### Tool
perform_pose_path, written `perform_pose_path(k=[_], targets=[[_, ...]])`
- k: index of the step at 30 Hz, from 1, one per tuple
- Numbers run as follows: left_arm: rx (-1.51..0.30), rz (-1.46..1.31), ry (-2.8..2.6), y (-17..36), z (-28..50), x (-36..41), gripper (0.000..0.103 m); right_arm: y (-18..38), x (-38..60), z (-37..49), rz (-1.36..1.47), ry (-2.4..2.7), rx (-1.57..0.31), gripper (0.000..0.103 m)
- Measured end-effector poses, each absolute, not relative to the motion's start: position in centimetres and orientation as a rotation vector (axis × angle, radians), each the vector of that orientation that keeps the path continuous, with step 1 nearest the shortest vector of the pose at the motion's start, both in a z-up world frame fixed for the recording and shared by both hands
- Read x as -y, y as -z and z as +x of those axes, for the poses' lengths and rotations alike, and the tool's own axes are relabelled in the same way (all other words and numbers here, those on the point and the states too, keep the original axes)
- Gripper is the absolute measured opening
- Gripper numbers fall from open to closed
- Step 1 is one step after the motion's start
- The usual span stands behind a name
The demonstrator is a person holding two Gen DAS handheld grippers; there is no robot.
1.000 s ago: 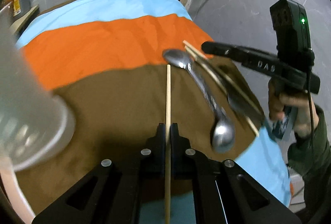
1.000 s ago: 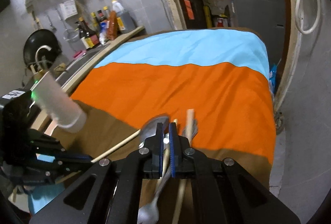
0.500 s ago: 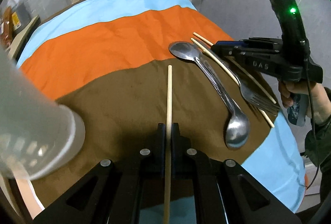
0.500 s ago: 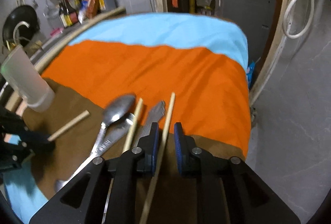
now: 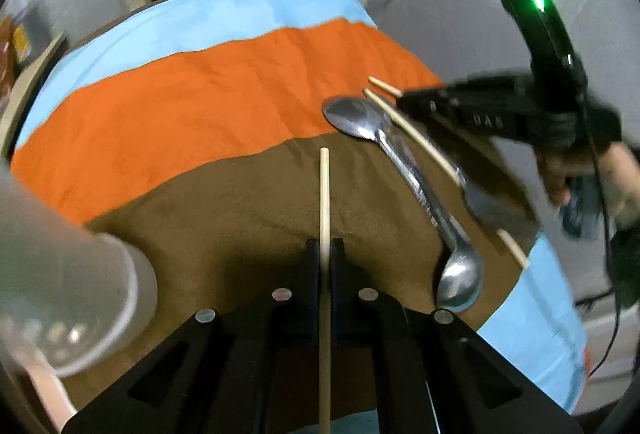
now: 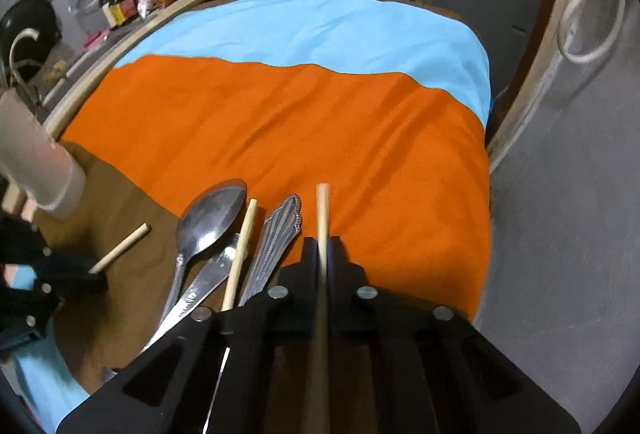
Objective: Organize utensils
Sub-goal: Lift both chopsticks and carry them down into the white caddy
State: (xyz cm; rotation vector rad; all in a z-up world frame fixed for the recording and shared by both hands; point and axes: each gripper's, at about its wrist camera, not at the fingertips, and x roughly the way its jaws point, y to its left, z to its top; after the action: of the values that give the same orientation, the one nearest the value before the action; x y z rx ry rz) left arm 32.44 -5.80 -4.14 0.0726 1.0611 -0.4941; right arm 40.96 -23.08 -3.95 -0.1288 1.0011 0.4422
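Left wrist view: left gripper (image 5: 325,254) is clamped on a chopstick (image 5: 324,193) at bottom center; two spoons (image 5: 420,189) lie right of it, fork probably under the blur. Right wrist view: right gripper (image 6: 321,254) pinches another chopstick (image 6: 322,209); cup (image 6: 36,157) at left edge.

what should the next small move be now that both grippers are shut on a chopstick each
Probably lift the right gripper a little. Its jaws are shut on a chopstick that lies right beside the fork handle, another chopstick and two spoons, so raising it straight up first should clear them.
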Motion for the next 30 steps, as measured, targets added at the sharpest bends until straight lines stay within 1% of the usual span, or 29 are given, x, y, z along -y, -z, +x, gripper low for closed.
perform_pose_path(k=[3, 6, 11, 15, 20, 24, 30], targets=[[-0.987, -0.004, 0.504, 3.5, 31.0, 4.5, 0.002, 2.7, 24.7, 39.1, -0.007, -0.456, -0.912, 0.003], [-0.875, -0.076, 0.519, 2.2, 29.0, 3.0, 0.002, 0.8, 25.8, 36.3, 0.107, -0.49, -0.795, 0.003], [-0.658, -0.165, 0.524, -0.8, 25.6, 1.0, 0.002, -3.4, 25.2, 30.6, 0.141, -0.538, -0.53, 0.003], [-0.437, -0.193, 0.496, -3.4, 22.6, -0.5, 0.002, -6.3, 23.4, 27.6, 0.172, -0.622, -0.365, 0.003], [-0.293, -0.189, 0.458, -6.5, 21.0, -2.3, 0.002, -9.4, 19.4, 25.8, 0.205, -0.761, -0.187, 0.003], [-0.208, -0.207, 0.402, -9.2, 21.0, -4.9, 0.002, -11.5, 16.1, 26.1, 0.276, -0.845, -0.093, 0.003], [-0.084, -0.285, 0.304, -12.2, 21.3, -11.9, 0.002, -13.4, 11.5, 27.9, 0.402, -0.928, -0.01, 0.003]])
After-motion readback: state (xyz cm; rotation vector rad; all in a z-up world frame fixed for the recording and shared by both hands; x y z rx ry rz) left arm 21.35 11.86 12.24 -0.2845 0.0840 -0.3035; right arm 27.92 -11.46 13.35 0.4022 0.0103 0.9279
